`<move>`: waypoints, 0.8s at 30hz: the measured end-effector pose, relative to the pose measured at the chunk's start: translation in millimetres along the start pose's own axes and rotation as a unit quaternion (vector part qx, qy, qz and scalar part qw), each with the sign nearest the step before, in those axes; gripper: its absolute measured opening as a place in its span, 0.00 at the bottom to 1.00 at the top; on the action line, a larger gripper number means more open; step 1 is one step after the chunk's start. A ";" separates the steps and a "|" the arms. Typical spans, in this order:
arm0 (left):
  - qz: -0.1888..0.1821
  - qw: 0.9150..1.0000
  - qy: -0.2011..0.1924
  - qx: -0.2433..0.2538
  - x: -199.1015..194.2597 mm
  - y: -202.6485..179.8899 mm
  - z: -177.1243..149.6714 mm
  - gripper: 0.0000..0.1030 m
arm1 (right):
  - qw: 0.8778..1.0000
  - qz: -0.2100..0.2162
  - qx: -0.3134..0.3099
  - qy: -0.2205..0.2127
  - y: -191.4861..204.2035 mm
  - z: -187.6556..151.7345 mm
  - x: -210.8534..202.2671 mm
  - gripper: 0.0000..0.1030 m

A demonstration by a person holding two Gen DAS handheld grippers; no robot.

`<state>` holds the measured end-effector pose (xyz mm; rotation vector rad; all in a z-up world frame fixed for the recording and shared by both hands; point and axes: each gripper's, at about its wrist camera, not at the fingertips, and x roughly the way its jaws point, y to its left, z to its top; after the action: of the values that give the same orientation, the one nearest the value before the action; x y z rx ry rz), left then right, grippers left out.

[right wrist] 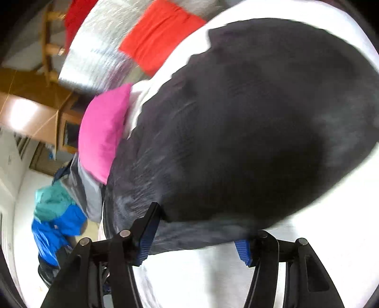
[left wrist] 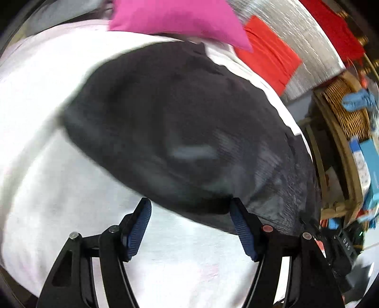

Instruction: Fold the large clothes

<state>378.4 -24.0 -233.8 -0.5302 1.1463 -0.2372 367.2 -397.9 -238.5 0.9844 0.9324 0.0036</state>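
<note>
A large black garment (left wrist: 180, 123) lies spread on a white sheet (left wrist: 42, 118); it also fills the right wrist view (right wrist: 248, 118). My left gripper (left wrist: 190, 213) is open, its blue-padded fingers (left wrist: 139, 227) just short of the garment's near edge, the right finger touching the cloth. My right gripper (right wrist: 196, 233) is open, its jaws wide apart at the garment's near hem, which drapes over both fingertips (right wrist: 148, 234). Both views are motion-blurred.
A pink pillow (left wrist: 175, 19) and a red cloth (left wrist: 270, 52) lie at the far side on a silver-grey cover (left wrist: 300, 35). A wicker basket (left wrist: 343, 106) and boxes stand to the right. A blue and teal garment (right wrist: 56, 220) lies on the floor left.
</note>
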 end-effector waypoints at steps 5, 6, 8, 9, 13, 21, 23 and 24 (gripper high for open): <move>0.008 0.997 -0.040 -0.071 -30.5 55.4 23.1 0.72 | 0.991 0.001 0.119 -0.056 -70.3 23.4 -48.6 0.67; 0.017 0.995 -0.049 -0.086 -35.0 66.3 29.2 0.72 | 0.987 -0.005 0.145 -0.071 -84.4 27.7 -55.4 0.73; 0.023 0.992 -0.055 -0.109 -36.5 81.8 38.2 0.72 | 0.976 -0.018 0.189 -0.104 -110.0 33.9 -67.8 0.74; 0.020 0.991 -0.055 -0.118 -35.5 87.5 42.3 0.72 | 0.972 -0.007 0.206 -0.115 -119.9 36.7 -70.9 0.74; -0.014 0.989 -0.058 -0.132 -24.7 91.9 52.7 0.67 | 0.969 0.045 0.214 -0.117 -131.5 47.7 -67.2 0.71; 0.059 0.993 -0.097 -0.045 -17.7 58.9 47.6 0.45 | 0.979 -0.037 0.113 -0.164 -96.9 36.6 -83.1 0.44; 0.074 0.992 -0.096 -0.035 -20.9 61.0 44.5 0.48 | 0.980 -0.053 0.132 -0.137 -108.4 37.6 -73.2 0.44; 0.083 0.991 -0.101 -0.028 -23.0 58.3 44.5 0.50 | 0.979 -0.038 0.144 -0.137 -111.9 37.5 -74.4 0.46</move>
<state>404.6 48.3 -231.7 -0.4932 0.9945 -0.0077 302.1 -519.3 -260.2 1.1811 0.7270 -0.3323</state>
